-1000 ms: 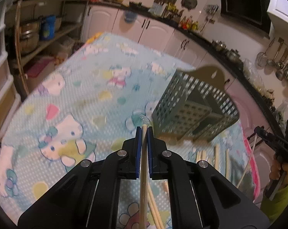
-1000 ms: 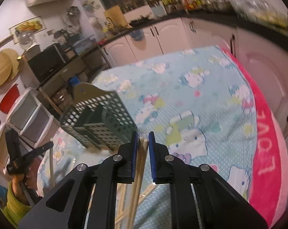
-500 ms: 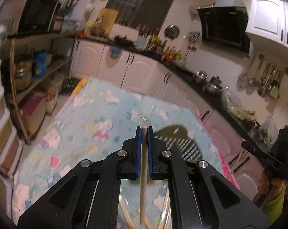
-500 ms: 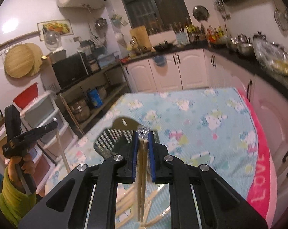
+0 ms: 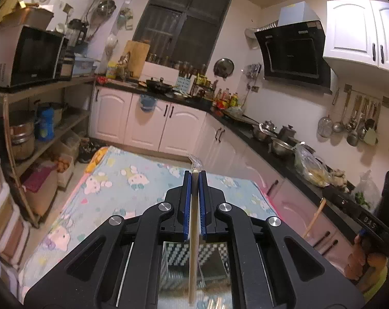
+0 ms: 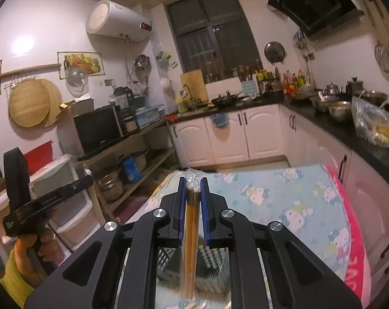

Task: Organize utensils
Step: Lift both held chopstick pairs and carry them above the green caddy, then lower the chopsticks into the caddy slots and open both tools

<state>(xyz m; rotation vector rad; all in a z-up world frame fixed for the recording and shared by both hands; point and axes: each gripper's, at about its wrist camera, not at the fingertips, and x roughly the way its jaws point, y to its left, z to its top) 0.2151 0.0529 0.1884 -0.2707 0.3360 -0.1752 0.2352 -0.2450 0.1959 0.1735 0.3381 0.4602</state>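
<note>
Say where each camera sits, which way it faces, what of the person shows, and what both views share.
Left wrist: on the left gripper, shut on a chopstick, facing the kitchen corner over the table; right hand at the right edge.
Right wrist: on the right gripper, shut on chopsticks, facing the same corner; left hand at the left edge.
Shared: table, window, basket below.

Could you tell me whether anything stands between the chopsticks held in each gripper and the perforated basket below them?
Nothing visible does. The left gripper holds one chopstick and the right gripper a wrapped pair of chopsticks; both hang directly above the basket, with only open air between.
</note>
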